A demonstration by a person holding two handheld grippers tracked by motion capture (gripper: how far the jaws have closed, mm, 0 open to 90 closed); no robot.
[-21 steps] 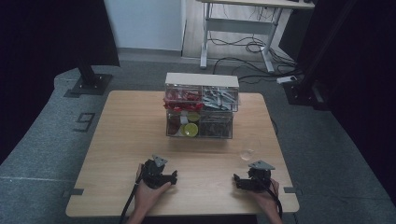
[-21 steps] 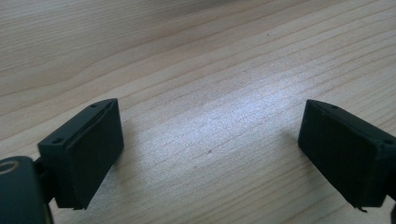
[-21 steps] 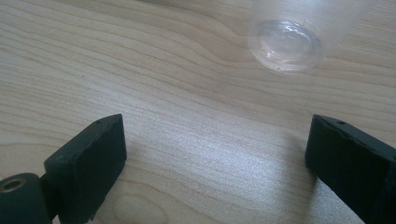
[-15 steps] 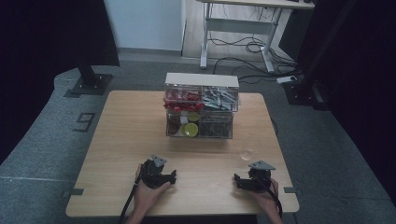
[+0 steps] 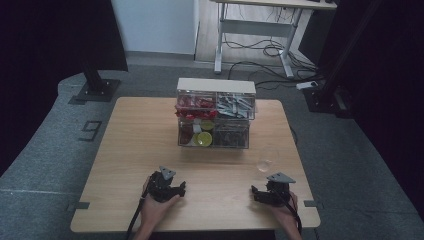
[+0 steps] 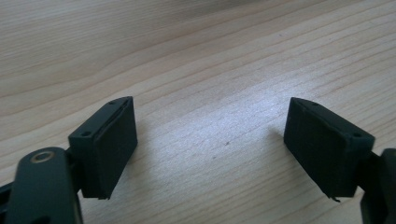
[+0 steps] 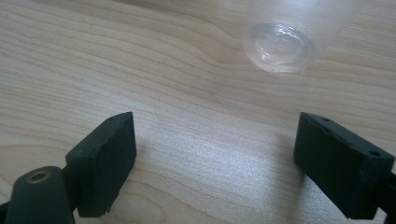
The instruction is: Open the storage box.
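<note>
My left gripper (image 5: 172, 189) rests low over the wooden table (image 5: 140, 145) near its front edge, held by a hand. In the left gripper view it (image 6: 210, 130) stands open, with bare wood between the pads. My right gripper (image 5: 262, 192) sits at the front right, also in a hand. The right gripper view has it (image 7: 215, 144) open and holding nothing. A small clear plastic cup (image 5: 263, 164) stands just beyond the right gripper, and it (image 7: 285, 39) appears ahead and a little right of the jaws, apart from them.
A clear drawer organizer (image 5: 215, 120) with a white top stands at the table's middle back, with red, green, grey and dark items in its compartments. Bare wood stretches between it and the grippers. Dark stands and a desk frame lie beyond the table.
</note>
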